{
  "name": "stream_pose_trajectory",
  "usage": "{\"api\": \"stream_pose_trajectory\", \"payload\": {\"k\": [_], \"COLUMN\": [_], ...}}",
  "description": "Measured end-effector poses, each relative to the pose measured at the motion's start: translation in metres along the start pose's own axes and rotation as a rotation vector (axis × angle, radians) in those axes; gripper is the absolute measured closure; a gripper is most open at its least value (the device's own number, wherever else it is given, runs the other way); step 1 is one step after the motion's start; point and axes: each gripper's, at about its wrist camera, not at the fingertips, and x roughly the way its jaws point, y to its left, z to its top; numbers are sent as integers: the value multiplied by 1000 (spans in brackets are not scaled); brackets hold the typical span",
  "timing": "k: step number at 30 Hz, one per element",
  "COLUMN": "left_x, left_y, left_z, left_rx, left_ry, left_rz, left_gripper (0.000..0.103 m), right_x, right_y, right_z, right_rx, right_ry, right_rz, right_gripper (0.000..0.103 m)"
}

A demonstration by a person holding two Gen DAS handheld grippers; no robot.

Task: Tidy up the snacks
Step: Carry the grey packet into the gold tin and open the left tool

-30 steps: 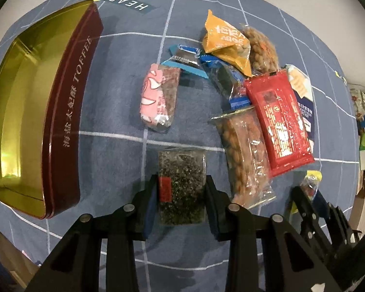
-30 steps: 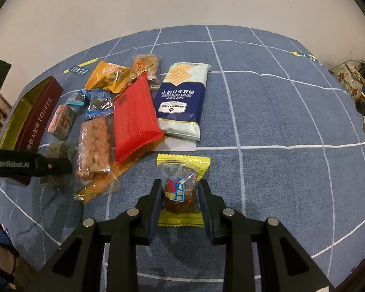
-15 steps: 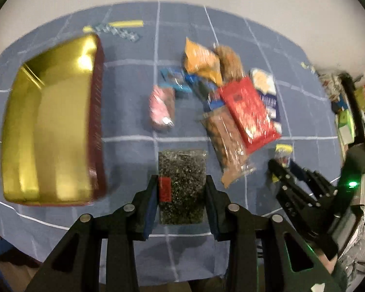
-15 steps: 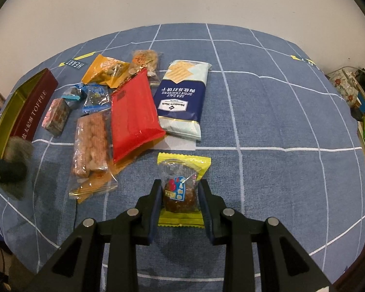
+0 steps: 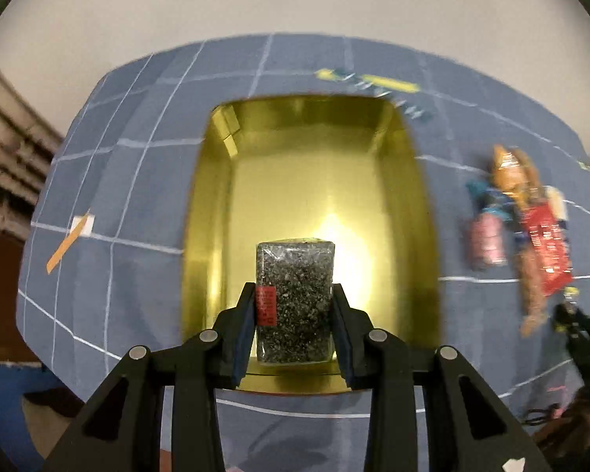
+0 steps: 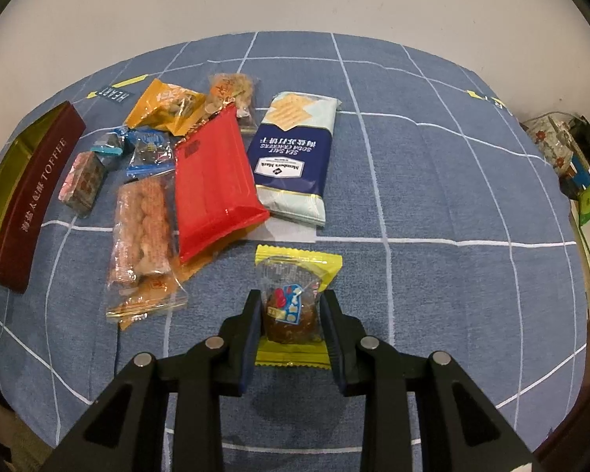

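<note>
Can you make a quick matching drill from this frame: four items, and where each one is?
Items:
1. dark seed pack
2. yellow-edged cake pack
3. red packet
4. soda cracker pack

Places:
A. flat on the cloth, just right of the red one
B. in the left claw, over the gold tin
C. in the right claw, low over the cloth
D. lying partly over the peanut snack bag

Pairs: 1-B, 2-C, 3-D, 4-A
</note>
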Motion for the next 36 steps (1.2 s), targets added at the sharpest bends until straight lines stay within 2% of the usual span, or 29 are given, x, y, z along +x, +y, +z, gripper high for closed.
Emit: {"api": "stream_pose_trajectory", "payload": {"k": [4, 12, 15, 19, 28, 33, 36], "left_x": [24, 41, 42, 45, 42, 30, 18], "left_y": [24, 38, 36, 34, 40, 36, 28], "left_z": [-10, -22, -24, -31, -30, -29, -30], "left_rx": [-30, 23, 37, 90, 88, 65, 56], "left_ry": [54, 84, 78, 64, 41, 0, -44], "left_rz": [-20, 3, 6, 81, 73, 36, -26], "left_gripper": [71, 71, 71, 70, 68, 52, 44], "right_x": [1, 2, 2, 3, 2, 2, 2], "right_y": [1, 1, 1, 2, 2, 2, 1], "right_z": [1, 3, 3, 4, 3, 3, 3], "right_rx": [6, 22, 27, 34, 46, 49, 58], "right_ry": [7, 24, 25, 28, 27, 25, 21], "right_rz": [-8, -16, -22, -25, -29, -29, -27], "right_gripper": [73, 73, 73, 73, 73, 73, 74]}}
